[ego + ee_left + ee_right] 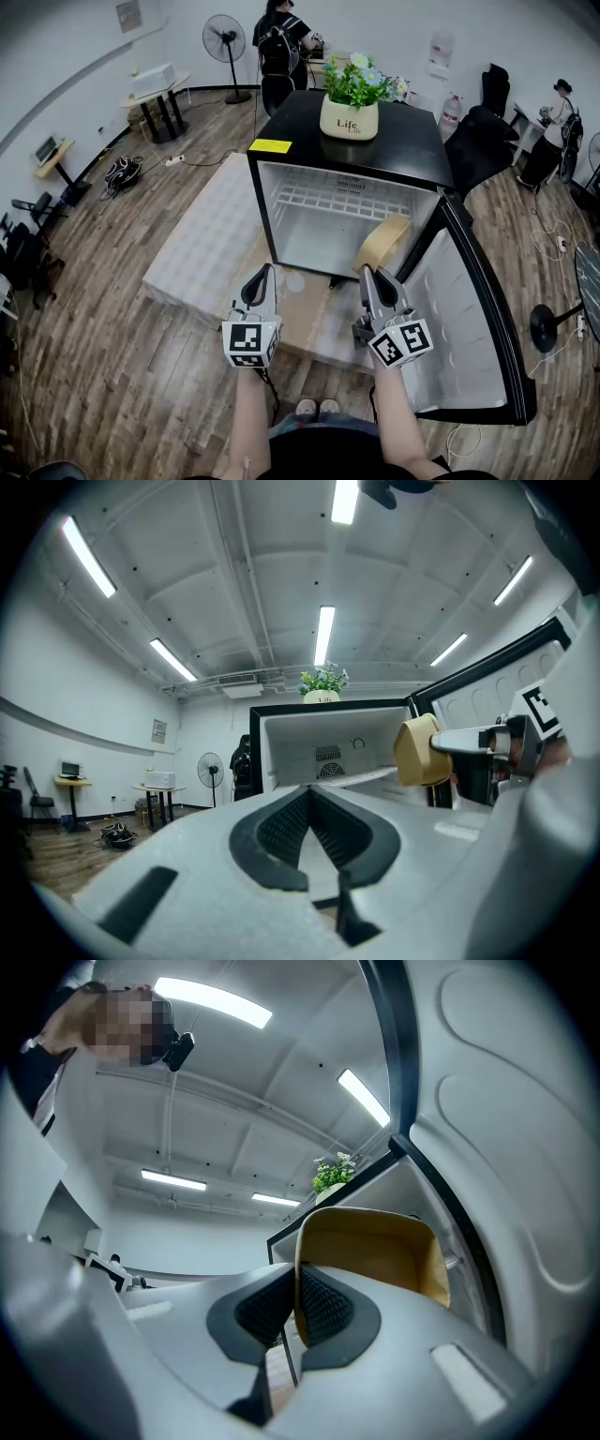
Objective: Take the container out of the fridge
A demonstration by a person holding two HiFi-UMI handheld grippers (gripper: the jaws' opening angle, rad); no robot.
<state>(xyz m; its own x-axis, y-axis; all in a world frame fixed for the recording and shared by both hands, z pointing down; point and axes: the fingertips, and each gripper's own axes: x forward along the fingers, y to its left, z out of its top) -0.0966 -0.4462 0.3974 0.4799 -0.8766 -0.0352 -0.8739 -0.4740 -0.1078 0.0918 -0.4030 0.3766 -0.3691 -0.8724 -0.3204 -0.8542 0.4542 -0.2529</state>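
A tan open container (382, 242) hangs tilted in front of the black mini fridge (265, 192), just outside its open mouth. My right gripper (367, 271) is shut on the container's wall; in the right gripper view the pads (319, 1302) pinch the rim of the container (375, 1251). The left gripper (268, 271) sits a little to the left at the same height, shut and holding nothing. From the left gripper view, its jaws (310, 794) meet at the tip, with the container (419, 752) off to the right.
The fridge door (469, 309) stands wide open on the right. A white wire shelf (328, 202) is inside. A potted plant (350, 117) sits on top. A pale mat (202, 244) lies to the left. A person (279, 47) and a fan (225, 42) are behind.
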